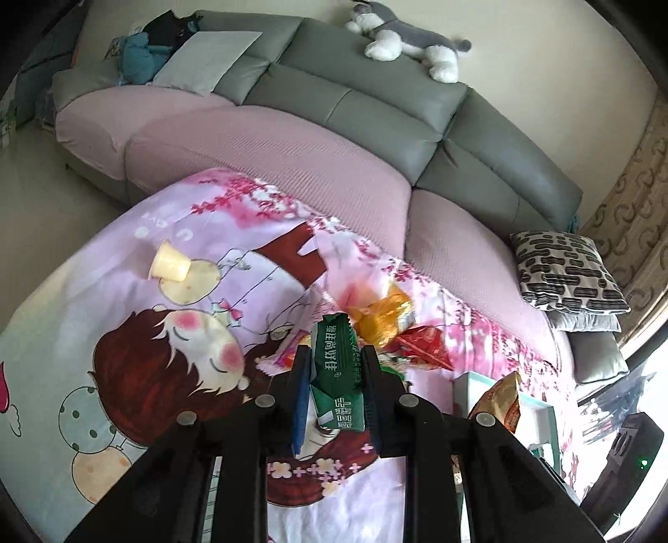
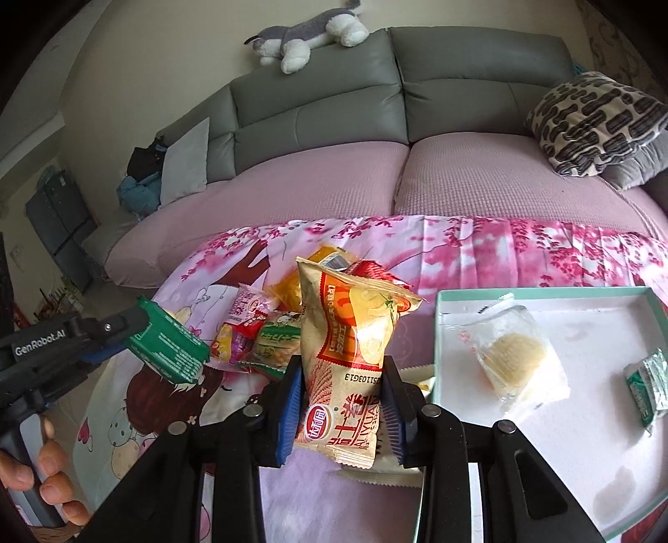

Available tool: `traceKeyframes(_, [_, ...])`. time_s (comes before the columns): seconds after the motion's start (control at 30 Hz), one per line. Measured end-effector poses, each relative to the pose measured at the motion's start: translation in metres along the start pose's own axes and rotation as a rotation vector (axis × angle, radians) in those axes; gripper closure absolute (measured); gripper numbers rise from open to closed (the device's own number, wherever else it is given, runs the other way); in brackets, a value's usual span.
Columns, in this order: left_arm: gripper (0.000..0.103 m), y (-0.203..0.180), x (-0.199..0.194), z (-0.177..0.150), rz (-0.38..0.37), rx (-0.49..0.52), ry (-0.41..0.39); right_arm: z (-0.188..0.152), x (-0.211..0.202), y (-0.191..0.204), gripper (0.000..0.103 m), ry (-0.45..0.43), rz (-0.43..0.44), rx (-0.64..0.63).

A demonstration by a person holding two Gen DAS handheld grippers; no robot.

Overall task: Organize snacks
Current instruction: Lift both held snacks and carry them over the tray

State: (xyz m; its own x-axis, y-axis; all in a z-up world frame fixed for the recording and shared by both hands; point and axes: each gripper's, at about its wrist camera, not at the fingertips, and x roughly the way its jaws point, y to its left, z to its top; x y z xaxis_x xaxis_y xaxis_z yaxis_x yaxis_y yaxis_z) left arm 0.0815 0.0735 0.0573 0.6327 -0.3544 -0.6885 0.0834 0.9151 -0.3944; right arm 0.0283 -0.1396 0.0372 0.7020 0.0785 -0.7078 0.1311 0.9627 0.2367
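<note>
My left gripper (image 1: 334,359) is shut on a green snack packet (image 1: 336,367) and holds it above the cartoon-print cloth (image 1: 125,334). The packet also shows in the right wrist view (image 2: 167,346), held by the left gripper at the left. My right gripper (image 2: 342,376) is shut on a beige and orange snack bag (image 2: 355,346), held upright just left of a white tray with a teal rim (image 2: 542,292). The tray holds a clear-wrapped pastry (image 2: 513,355) and a small green packet (image 2: 647,384). A pile of snacks (image 2: 267,330) lies on the cloth beyond both grippers.
A yellowish jelly cup (image 1: 169,263) lies on its side at the cloth's far left. A grey sofa with pink seat covers (image 1: 292,146) runs behind the table, with a patterned cushion (image 1: 568,271) and a plush dog (image 1: 409,37) on it.
</note>
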Motion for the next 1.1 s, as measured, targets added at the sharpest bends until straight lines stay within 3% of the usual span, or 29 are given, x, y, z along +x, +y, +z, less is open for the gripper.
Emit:
traceKeyframes(0.27, [0.079, -0.039, -0.013, -0.003, -0.082, 0.08, -0.022, 0.005, -0.034, -0.03, 0.066, -0.046, -0.057, 0.053])
traceKeyframes(0.43, [0.079, -0.073, -0.017, -0.009, -0.143, 0.153, -0.02, 0.007, -0.059, -0.067, 0.066, -0.069, -0.144, 0.126])
traceKeyframes(0.8, [0.079, -0.16, -0.016, -0.049, -0.345, 0.339, 0.082, -0.004, -0.112, -0.153, 0.066, -0.13, -0.303, 0.303])
traceKeyframes(1.1, [0.079, -0.212, -0.007, -0.094, -0.423, 0.474, 0.198, -0.018, -0.137, -0.194, 0.066, -0.112, -0.407, 0.396])
